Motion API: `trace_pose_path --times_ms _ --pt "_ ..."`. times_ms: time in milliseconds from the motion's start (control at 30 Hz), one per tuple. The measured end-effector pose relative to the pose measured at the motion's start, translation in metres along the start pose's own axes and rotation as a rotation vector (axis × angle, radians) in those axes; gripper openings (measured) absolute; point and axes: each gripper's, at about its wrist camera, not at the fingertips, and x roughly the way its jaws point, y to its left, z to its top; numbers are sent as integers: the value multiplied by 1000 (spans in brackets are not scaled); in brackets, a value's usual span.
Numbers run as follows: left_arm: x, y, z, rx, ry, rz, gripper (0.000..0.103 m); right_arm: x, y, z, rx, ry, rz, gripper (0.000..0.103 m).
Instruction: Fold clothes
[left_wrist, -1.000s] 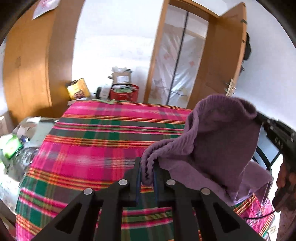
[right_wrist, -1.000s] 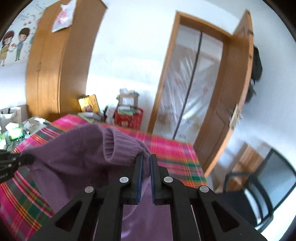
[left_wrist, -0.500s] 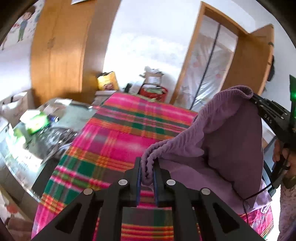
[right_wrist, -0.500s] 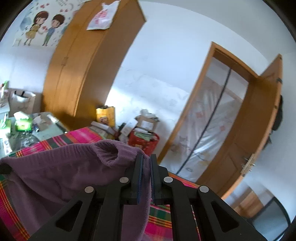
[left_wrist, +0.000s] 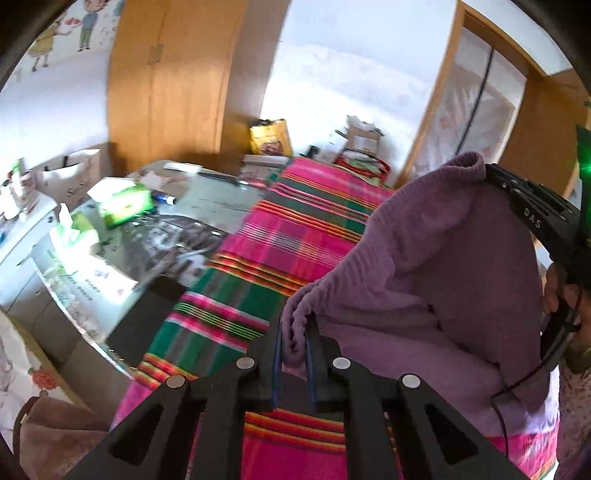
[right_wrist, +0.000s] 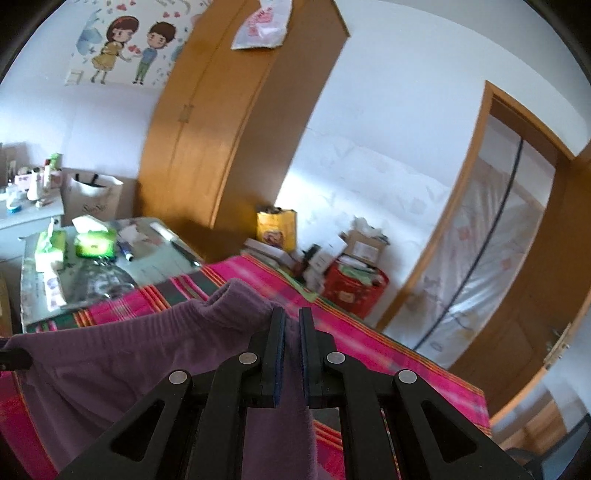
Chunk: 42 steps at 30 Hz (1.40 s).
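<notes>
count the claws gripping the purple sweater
2: the left claw pinches its ribbed hem over the plaid cloth; the right claw pinches another edge of the sweater, held up.

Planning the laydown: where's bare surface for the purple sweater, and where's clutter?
Free: the plaid bedspread, bare from beside the left gripper up toward the red basket and boxes at its far end. The purple sweater hangs over its right part, pinched in both grippers (right gripper). Crowded: the glass-topped table left of the bed, with tissue packs and bags.

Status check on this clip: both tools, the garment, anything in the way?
Left tool and right tool both clamped on the purple sweater. Sweater held up over the plaid cloth. Nothing in the way.
</notes>
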Motion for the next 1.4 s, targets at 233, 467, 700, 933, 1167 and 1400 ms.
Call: trace_pose_path --times_ms 233,467,700,933,1167,1400 --pt "8 34 -14 -52 80 87 11 20 23 18 53 41 174 7" --pt "8 29 -14 -6 87 111 14 22 33 -11 -8 172 221 7" --pt "-3 22 -12 27 75 115 15 -16 -31 -40 158 221 223 9" --pt "-18 23 -5 32 64 119 20 -82 -79 -93 234 273 145 15" --pt "-14 -38 1 174 73 -24 30 -153 -114 -164 360 363 53 23" --pt "-17 -152 -35 621 0 -156 30 -202 -117 -217 394 434 9 24"
